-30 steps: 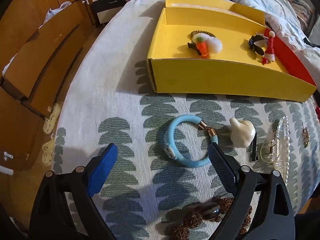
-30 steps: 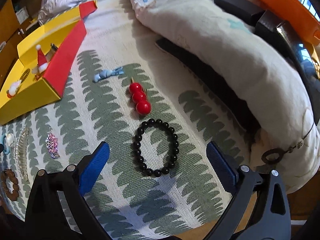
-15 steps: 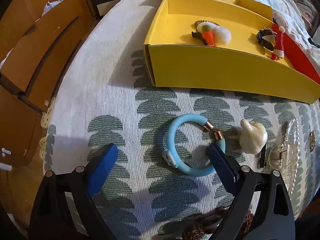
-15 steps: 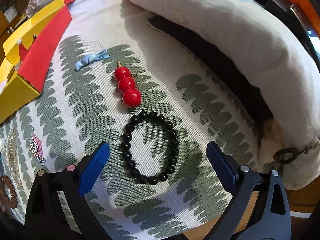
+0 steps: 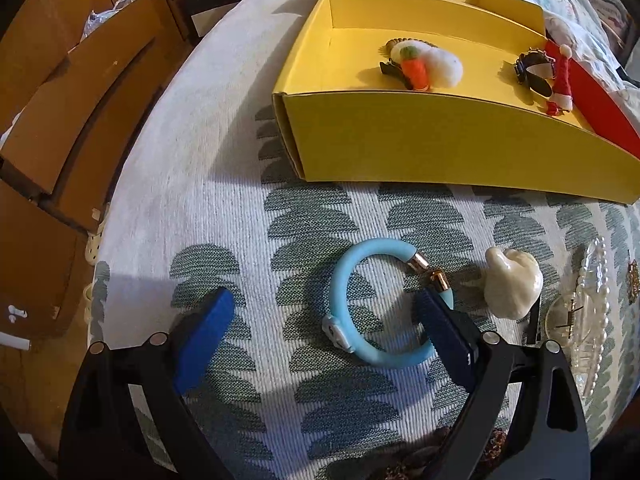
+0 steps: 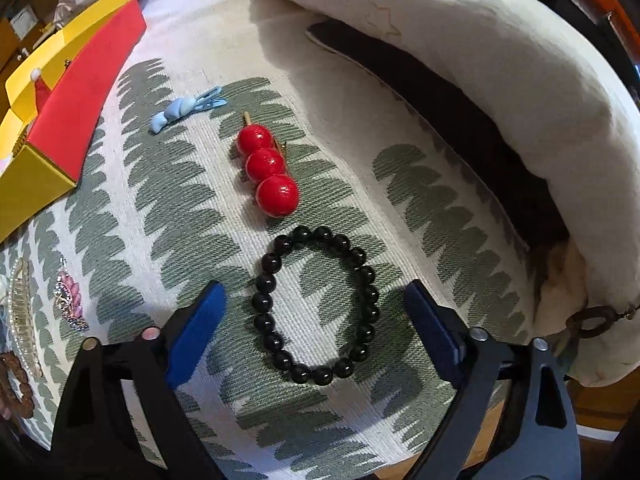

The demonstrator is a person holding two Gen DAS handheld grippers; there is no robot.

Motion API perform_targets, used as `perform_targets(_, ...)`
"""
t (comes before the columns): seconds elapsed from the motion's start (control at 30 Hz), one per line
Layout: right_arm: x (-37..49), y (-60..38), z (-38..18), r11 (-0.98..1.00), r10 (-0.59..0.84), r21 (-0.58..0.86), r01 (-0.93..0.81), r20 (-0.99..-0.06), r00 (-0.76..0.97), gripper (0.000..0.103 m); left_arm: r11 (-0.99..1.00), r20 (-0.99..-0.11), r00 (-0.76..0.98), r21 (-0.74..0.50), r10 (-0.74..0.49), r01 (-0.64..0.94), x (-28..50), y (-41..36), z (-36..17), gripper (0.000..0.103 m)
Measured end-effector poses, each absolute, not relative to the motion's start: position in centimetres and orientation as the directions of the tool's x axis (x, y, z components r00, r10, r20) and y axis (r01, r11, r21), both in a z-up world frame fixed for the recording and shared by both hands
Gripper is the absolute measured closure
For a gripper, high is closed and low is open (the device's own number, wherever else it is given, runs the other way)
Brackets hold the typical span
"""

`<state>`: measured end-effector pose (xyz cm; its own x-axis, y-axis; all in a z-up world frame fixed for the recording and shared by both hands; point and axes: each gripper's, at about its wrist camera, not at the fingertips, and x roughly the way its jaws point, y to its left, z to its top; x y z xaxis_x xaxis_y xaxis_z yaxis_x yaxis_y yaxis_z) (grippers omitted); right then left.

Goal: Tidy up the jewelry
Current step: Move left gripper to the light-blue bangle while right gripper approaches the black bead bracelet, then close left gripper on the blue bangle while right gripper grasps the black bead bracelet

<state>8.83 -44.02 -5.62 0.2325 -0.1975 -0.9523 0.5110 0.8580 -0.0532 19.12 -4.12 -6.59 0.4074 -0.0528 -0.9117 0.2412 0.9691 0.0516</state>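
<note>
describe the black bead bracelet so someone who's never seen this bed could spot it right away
Start at the cream duvet heaped along the patterned bedspread. On the flat cloth beside it lies a clip of three red balls, and touching its end ball is the black bead bracelet. It is the only closed ring of glossy black beads, lying flat.

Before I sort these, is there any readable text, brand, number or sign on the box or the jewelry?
None readable in either view.
Yellow box: plain walls, no print.
Blue bangle: a small white tag, any mark on it too small to tell.
Black bead bracelet and red bead clip: unmarked.
</note>
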Motion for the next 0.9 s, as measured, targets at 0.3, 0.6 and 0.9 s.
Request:
perform_targets(0.3, 8.8, -42.6, -5.5, 0.866, -0.130, 0.027, 0.500, -0.952, 0.277, 0.037, 0.965, -0.903, 0.425, 0.057, -0.061, 0.258, 18.6, -4.5, -6.3, 0.027)
perform_targets(0.6, 7.8, -43.5, -5.3, 0.859, -0.083, 0.088, 0.504, -0.948, 0.307, 0.055, 0.958, -0.898, 0.433, 0.056, -0.075, 0.282, 18.2, -4.8, -5.8, 0.068)
perform_targets(0.9, 5.7, -44.6, -4.3, 0.839, -0.061, 0.135, 0.527, -0.939, 0.339, 0.081, 0.960, -0.903, 0.413, 0.003, -0.118, 0.281, 18.2, -4.6, -5.3, 0.090)
